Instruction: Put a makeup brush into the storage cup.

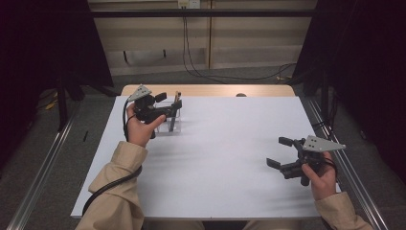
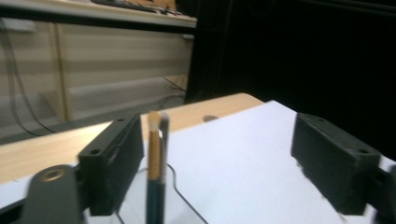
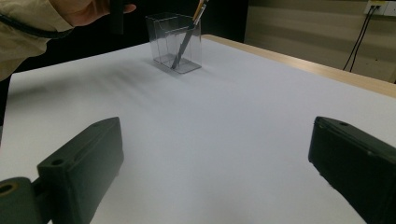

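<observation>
White tabletop [image 1: 225, 158], grey floor [image 1: 43, 143] around

A lab recording bay: black curtains [image 1: 48, 43] flank the white-topped table [image 1: 215, 158] (floor rails [image 1: 40, 167], trailing cables [image 1: 230, 76]).

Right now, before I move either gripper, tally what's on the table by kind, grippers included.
Clear plastic holder: 1
Brushes standing in it: 2, seen side by side between the open left jaws, a tan-handled brush and a dark brush
Grippers: 2, left gripper and right gripper, both open
White sheet: 1
Total: 6
</observation>
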`<state>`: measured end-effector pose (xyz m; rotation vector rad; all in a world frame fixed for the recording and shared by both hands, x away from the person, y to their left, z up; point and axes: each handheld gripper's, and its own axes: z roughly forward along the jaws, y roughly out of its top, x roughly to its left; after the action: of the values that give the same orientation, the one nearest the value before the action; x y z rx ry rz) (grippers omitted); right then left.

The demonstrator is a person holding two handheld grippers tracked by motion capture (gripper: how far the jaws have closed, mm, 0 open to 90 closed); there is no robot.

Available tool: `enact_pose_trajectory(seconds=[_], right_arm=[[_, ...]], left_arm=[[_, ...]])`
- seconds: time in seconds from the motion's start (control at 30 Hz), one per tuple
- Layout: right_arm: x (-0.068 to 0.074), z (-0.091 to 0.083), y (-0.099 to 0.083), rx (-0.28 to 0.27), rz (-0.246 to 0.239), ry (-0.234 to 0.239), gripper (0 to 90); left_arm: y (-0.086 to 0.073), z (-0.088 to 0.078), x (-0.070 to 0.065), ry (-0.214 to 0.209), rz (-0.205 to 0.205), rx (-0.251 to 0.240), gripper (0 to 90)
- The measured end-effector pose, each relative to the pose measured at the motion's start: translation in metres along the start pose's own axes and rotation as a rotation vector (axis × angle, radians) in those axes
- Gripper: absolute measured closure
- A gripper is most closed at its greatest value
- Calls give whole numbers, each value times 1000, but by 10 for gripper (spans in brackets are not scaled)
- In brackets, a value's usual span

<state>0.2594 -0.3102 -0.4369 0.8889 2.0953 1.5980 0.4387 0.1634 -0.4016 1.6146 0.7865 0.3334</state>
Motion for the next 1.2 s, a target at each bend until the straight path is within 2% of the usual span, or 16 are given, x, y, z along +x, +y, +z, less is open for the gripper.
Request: enact_pose_trajectory(seconds=[0.3, 0.47, 0.77, 1.2], right_arm=[[0, 1, 0, 2, 3, -2, 30], [1, 1, 0, 4, -2, 0, 30], [2, 1, 0, 5, -5, 1, 30], [2, 0, 1, 2, -7, -3, 30]], left_arm=[[-2, -6, 1, -25, 25, 1, 59], [-2, -9, 1, -30, 17, -6, 43], [-3, -15, -3, -62, 56, -11, 1], [-7, -22, -8, -88, 66, -5, 0]])
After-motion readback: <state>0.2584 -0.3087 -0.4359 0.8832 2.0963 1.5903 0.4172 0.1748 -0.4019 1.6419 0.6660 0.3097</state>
